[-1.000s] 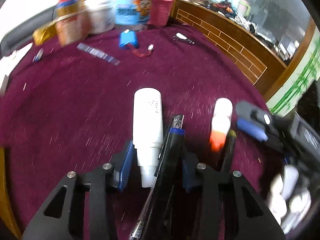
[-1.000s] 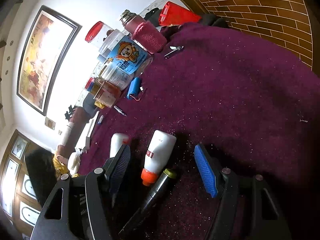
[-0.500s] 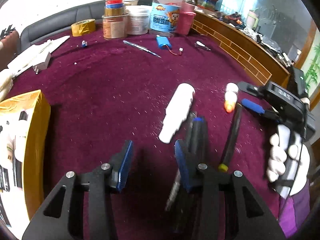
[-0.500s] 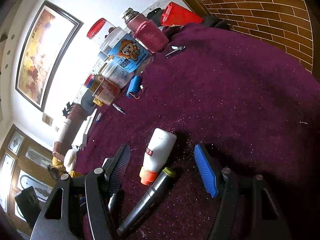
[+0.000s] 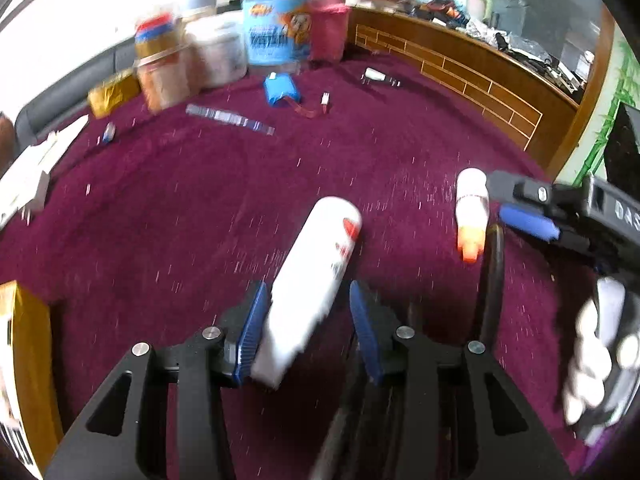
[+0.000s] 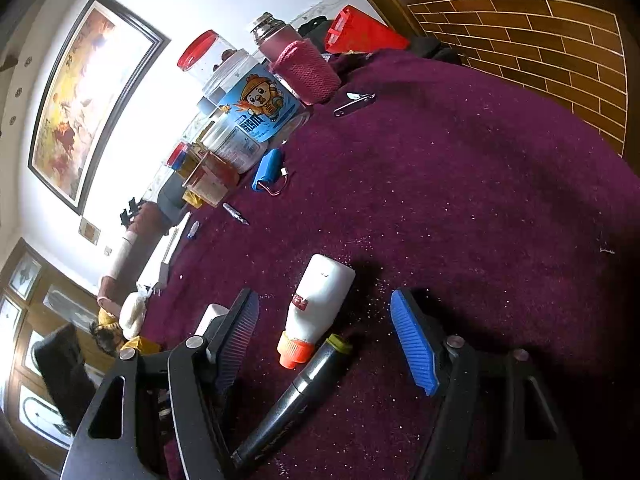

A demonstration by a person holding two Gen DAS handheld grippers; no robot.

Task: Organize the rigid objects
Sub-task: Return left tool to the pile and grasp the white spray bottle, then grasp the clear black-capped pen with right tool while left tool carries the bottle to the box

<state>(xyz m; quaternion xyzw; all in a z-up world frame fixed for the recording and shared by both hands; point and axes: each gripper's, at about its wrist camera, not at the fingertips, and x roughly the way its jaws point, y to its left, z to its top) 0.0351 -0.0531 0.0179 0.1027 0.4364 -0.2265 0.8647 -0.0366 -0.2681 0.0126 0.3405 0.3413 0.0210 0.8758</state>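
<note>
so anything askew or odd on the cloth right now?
The white bottle lies on its side at a slant between the left gripper jaws. The orange-capped bottle and black marker also lie flat. Nothing spilled.

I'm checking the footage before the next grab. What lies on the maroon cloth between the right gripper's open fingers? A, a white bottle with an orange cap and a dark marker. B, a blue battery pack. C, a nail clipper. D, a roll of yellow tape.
A: in the right wrist view the white bottle with an orange cap and the dark marker lie between the right gripper fingers, untouched by either pad.
</note>
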